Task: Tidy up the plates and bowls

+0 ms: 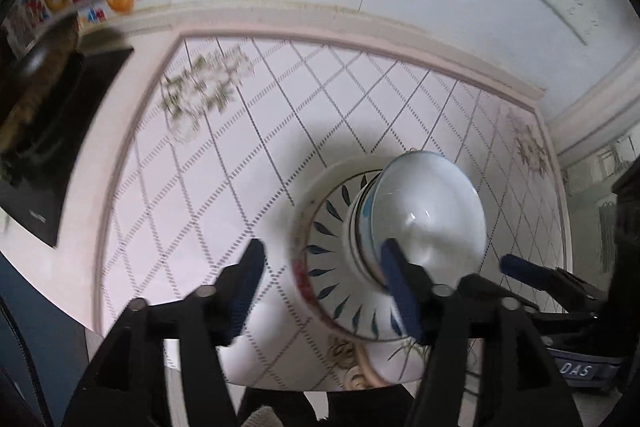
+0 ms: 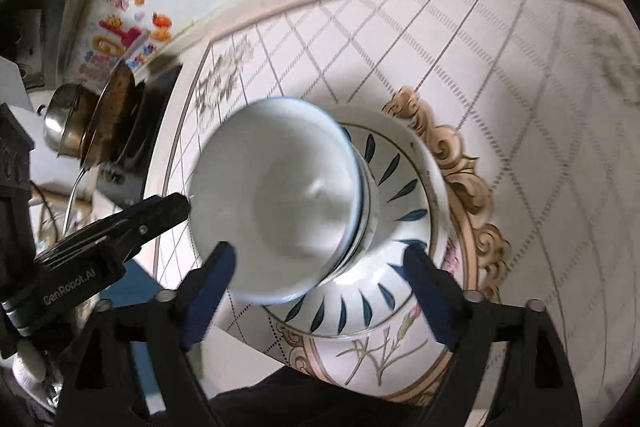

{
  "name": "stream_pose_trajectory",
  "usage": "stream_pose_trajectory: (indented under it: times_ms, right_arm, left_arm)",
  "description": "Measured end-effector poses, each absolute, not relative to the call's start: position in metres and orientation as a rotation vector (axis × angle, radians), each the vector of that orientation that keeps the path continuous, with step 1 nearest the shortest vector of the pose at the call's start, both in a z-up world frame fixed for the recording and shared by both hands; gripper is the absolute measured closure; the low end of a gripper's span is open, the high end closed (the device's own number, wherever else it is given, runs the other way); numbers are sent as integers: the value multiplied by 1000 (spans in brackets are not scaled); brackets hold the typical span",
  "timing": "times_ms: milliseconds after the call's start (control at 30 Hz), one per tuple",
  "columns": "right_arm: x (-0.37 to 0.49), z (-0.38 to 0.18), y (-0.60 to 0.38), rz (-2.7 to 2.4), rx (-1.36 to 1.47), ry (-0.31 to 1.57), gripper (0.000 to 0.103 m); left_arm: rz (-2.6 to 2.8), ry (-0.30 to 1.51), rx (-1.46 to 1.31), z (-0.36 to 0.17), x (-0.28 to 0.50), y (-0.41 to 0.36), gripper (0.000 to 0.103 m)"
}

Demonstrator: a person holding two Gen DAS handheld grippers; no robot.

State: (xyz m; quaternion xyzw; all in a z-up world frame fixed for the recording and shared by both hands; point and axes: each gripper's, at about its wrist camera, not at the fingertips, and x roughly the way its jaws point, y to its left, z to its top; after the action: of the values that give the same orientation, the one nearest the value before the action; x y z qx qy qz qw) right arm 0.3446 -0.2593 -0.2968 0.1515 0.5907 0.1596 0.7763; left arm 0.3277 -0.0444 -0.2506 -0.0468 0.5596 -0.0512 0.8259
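Bright, even light; a soft shadow lies on the tablecloth (image 1: 280,99) left of the stacked bowl (image 2: 280,195), which carries a small glare spot. Motion blur smears both views; fisheye edges bend and darken.

Left hand-held gripper (image 1: 324,291): pointed steeply downward, jaws parted, blue pads (image 1: 400,291) clear of contact, nothing clamped between them. Right hand-held gripper (image 2: 320,291): also pitched steeply down, jaws spread wide, nothing gripped. The two sit close side by side.
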Motion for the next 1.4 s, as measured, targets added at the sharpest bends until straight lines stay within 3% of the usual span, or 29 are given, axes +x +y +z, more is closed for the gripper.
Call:
stream_pose_trajectory:
  times_ms: [100,133,167,200,700,1400]
  right_arm:
    - [317,-269,-252,273,317,1205,7]
    - [306,-258,-249,245,312,1178,6]
    - [296,-248,-246,224,306,1153,6]
    - [288,-238,-243,209,300,1130,6]
    - [162,-117,-209,93,174,862,1]
    - [5,-45,-242,139,100,717,0]
  left_arm:
    - [-121,1136,-74,-230,310,-32,32]
    - [-124,1123,-67,-223,304,-28,26]
    - [-129,1107,-58,-216,296,-23,10]
    - [-133,1092,-52,-211,290,-20,7]
    - [-162,856,-6,-127,194,-3,0]
    - [-3,725,-6,-69,39,-12,0]
